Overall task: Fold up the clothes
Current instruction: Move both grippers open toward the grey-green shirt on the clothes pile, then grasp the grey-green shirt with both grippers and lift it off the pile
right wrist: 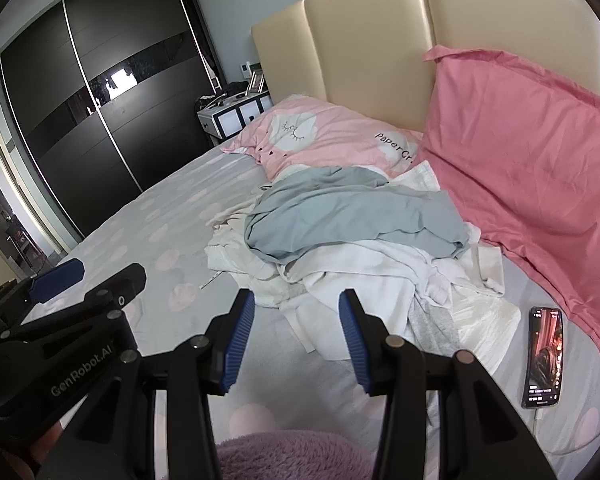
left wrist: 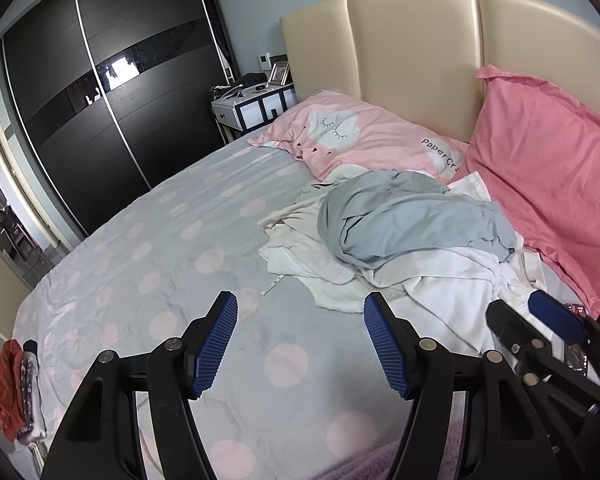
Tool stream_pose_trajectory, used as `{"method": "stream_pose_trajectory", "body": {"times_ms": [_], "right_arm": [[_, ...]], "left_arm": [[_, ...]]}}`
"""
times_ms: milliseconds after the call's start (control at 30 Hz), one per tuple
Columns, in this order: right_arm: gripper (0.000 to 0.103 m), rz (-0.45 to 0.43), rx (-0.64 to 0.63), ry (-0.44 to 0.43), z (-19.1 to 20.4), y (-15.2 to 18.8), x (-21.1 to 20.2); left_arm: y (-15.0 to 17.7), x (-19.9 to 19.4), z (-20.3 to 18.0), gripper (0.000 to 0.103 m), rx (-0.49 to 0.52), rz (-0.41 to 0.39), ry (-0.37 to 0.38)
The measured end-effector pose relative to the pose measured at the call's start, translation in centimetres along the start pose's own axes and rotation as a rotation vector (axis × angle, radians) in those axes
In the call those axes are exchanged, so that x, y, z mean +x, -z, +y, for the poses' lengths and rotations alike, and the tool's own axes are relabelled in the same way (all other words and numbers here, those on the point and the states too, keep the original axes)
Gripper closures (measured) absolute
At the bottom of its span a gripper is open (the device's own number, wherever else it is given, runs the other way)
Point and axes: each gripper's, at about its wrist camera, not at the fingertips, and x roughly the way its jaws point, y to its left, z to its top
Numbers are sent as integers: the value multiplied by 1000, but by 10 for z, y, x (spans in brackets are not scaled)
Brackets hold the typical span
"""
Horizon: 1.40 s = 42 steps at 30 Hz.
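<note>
Grey bedsheet (left wrist: pixel 172 264) with pale pink dots covered the bed, which ran back to a cream padded headboard (left wrist: pixel 412 60). Far left stood a dark sliding-door wardrobe (left wrist: pixel 100 112), and a white bedside cabinet (left wrist: pixel 252 108) sat between it and the headboard. A light pink printed pillow (left wrist: pixel 372 132) lay flat at the far end of the bed, and a darker pink pillow (left wrist: pixel 548 168) leaned against the headboard on the right.

The clothes pile (left wrist: pixel 388 248) lay on the sheet just in front of the two pillows: a grey-blue garment (left wrist: pixel 404 216) crumpled on top of white and cream pieces that spread out toward the near side. At the near left edge of the bed sat a small stack of folded clothes (left wrist: pixel 14 388), the outermost piece orange-red.

The left gripper (left wrist: pixel 300 344) hovered above bare sheet, near the pile's front edge, jaws released and empty. The right gripper (right wrist: pixel 296 344) was held just beside it on the right, over the pile's near white fringe, jaws likewise spread with nothing between them. A smartphone (right wrist: pixel 544 356) with a lit screen lay on the sheet at the right, beside the darker pillow. A purple fleece sleeve (right wrist: pixel 292 456) showed at the bottom edge.
</note>
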Motion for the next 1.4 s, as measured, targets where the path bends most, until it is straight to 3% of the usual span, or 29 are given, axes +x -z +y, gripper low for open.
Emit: {"method": "stream_pose_trajectory", "body": {"times_ms": [200,400,833,900,933,1000,1100,1167,1400], "right_arm": [[60,40,3,-26,-18,-24,20],[60,85,-3,24,-47,-56,63],[60,235,82,86,-106,-74,200],[58,222,76,95,-105,-74,210],[58,208,69,102,-104,-74,213],[62,191,45,121,-100,-75,217],[81,170,14,141,-94,-77,215],[91,152,3,155,-89,-79,209],[93,81,-29,111,-52,-89,163]], "left_arm": [[-19,22,4,36,0,15,81],[-43,66,-4,36,30,41,182],[-61,225,-33,36,1,227,267],[-60,239,-35,49,-3,237,268],[-61,242,-36,53,-9,237,281],[-62,248,-38,71,-20,237,307],[-65,245,-41,84,-26,217,303],[-68,237,-41,86,-28,193,296],[-81,167,-6,89,-61,75,222]]}}
